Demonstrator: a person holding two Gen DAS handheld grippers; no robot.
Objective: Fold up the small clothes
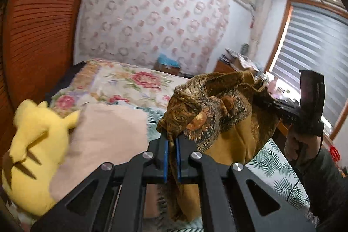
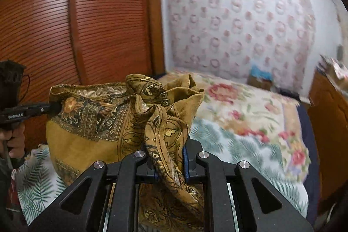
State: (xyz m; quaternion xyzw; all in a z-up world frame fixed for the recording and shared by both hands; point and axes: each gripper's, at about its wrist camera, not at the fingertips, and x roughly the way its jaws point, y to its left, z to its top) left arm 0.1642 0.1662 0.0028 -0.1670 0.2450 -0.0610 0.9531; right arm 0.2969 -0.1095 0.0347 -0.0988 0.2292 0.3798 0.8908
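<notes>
Basically mustard patterned scarf [image 1: 219, 114] lifted above bed [image 1: 121, 84], bunched, top edge stretched sideways between both grippers, rest hanging down. Left gripper [image 1: 172, 140] clamped on one corner; right gripper [image 2: 167, 158] pinching other end. Yellow plush [image 1: 32, 145], pink pillow [image 1: 104, 140] on bed beside.

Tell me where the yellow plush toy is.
In the left wrist view, the yellow plush toy lies at the lower left on the bed, against a beige pillow.
</notes>
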